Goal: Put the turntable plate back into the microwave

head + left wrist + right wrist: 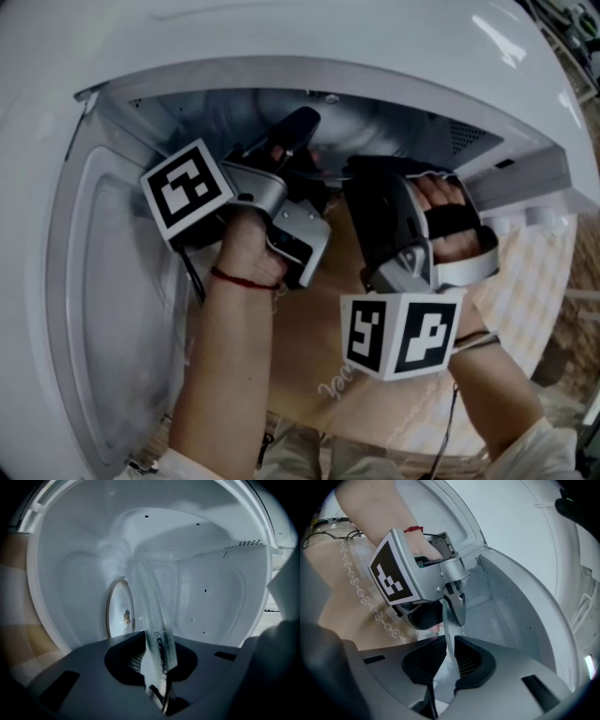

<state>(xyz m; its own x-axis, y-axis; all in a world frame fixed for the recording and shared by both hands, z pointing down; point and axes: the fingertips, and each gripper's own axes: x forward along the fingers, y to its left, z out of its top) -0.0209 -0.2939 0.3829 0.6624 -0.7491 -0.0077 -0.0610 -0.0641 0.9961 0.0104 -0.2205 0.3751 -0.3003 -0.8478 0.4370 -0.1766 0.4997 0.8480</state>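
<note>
The left gripper (157,670) had its jaws pressed onto the rim of the turntable plate (151,606), pinching the clear glass between the pads. In the left gripper view the plate stood edge-on and ran from the jaws toward 12 o'clock, deep into the microwave (215,597) cavity. At 9 o'clock of the plate, a cavity surface carried a round recess (117,616) with a small hub at its centre.

The right gripper (447,660) was likewise clamped on the plate's rim, the glass a thin pale strip between its ribbed pads. Toward 12 o'clock from those jaws, the left gripper's jaws bit the opposite rim, so the plate hung between the two tools, inside the mouth of the cavity.

In the head view both hands reached into the opening. The left marker cube (187,187) sat at 9 o'clock of the right hand (450,225), the right marker cube (403,333) at 6 o'clock of it. A red cord (239,279) circled the left wrist. The open door (103,319) lay at 8 o'clock, and a tan tabletop (309,375) showed below the hands.
</note>
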